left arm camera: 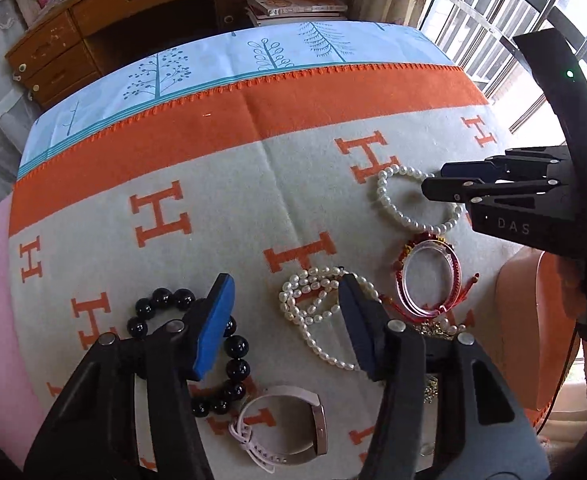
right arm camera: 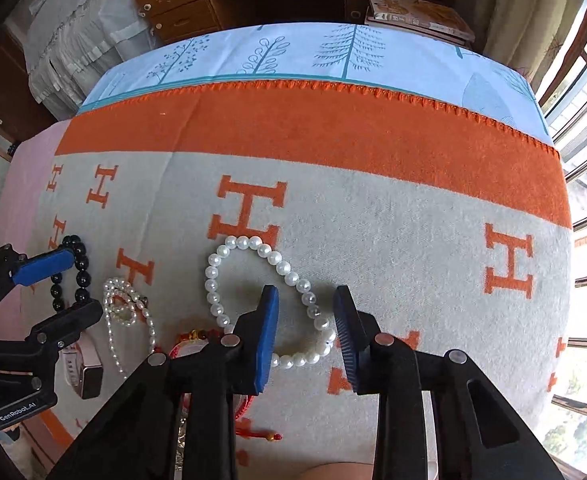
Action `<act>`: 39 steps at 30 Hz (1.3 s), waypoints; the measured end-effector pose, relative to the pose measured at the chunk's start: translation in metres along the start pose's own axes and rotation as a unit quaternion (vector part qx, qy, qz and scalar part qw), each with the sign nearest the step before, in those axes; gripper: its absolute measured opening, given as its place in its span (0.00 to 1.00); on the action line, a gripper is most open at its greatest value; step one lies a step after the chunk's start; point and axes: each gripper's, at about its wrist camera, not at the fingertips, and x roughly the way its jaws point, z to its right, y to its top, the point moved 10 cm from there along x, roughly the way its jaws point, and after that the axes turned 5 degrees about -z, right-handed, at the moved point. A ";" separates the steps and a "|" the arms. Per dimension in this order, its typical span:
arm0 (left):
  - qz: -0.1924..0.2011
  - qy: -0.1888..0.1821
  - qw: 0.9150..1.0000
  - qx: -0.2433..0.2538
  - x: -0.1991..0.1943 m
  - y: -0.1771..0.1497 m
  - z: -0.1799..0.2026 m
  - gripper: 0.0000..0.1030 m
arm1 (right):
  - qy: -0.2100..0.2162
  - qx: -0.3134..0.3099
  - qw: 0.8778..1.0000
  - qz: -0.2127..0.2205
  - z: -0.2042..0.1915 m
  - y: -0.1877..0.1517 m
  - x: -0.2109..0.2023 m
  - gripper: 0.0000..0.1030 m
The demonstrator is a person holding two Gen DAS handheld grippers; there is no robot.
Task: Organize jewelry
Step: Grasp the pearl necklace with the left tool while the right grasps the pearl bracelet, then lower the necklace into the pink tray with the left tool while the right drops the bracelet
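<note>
Two grippers work over one loose cluster of jewelry on the orange-and-cream blanket (left arm camera: 221,208), both pointing steeply down.

Right gripper (right arm camera: 305,336): jaws parted, straddling the right-hand side of the round pearl bracelet (right arm camera: 213,280). A short run of its beads lies between the blue pads (right arm camera: 267,340); neither pad presses on them, so nothing is grasped yet. Judged reason for the placement: the strand lies flat on cloth, so pinching across one side of the loop is the simplest way to lift it whole.

Left gripper (left arm camera: 285,320): jaws also apart and empty. Black bead bracelet (left arm camera: 229,344) lies under and just outside its left pad, partly hidden by it. Tangled rice-pearl strand (left arm camera: 313,304) sits just inside its right pad. Pink watch (left arm camera: 293,428) lies below the gap, near the camera. Which piece this gripper is aimed at I cannot tell.

Clear bangle with red cord (left arm camera: 429,280) lies right of the left gripper, touching the low end of the round pearl bracelet.

Risk, as a judgement: pieces lie close or touching, so lifting one may drag a neighbour. No tray or box is in view, so the destination is unknown.
</note>
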 end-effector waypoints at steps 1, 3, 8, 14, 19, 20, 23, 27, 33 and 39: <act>-0.002 0.000 1.000 0.003 0.003 0.002 -0.001 0.50 | -0.012 -0.016 1.000 -0.002 -0.002 0.001 0.003 0.25; -0.005 0.002 1.000 0.012 0.007 0.003 -0.002 0.49 | -0.049 -0.035 0.998 0.004 -0.008 -0.003 0.002 0.14; -0.033 -0.002 0.999 0.028 0.019 0.000 -0.003 0.34 | -0.030 -0.021 0.999 0.001 -0.010 -0.006 0.001 0.07; -0.068 0.001 0.997 0.046 0.032 -0.007 0.000 0.34 | 0.011 0.020 1.000 0.004 0.001 -0.019 -0.010 0.07; -0.074 -0.015 0.997 0.032 0.032 -0.007 0.005 0.05 | 0.045 0.041 0.998 0.018 0.001 -0.027 -0.031 0.07; -0.074 -0.006 0.997 0.031 0.030 -0.009 0.007 0.04 | 0.052 0.045 0.997 0.023 -0.001 -0.029 -0.036 0.07; -0.071 0.007 0.997 0.011 0.021 -0.015 0.012 0.02 | 0.072 0.056 0.995 0.046 -0.012 -0.039 -0.060 0.07; -0.031 -0.001 0.999 -0.015 -0.013 -0.010 0.021 0.02 | 0.096 0.061 0.990 0.086 -0.022 -0.053 -0.103 0.07; 0.056 -0.021 0.998 -0.029 -0.108 0.004 0.039 0.02 | 0.117 0.063 0.979 0.157 -0.016 -0.082 -0.180 0.07; 0.143 -0.051 0.988 -0.022 -0.205 0.009 0.081 0.02 | 0.126 0.076 0.963 0.226 0.002 -0.133 -0.264 0.07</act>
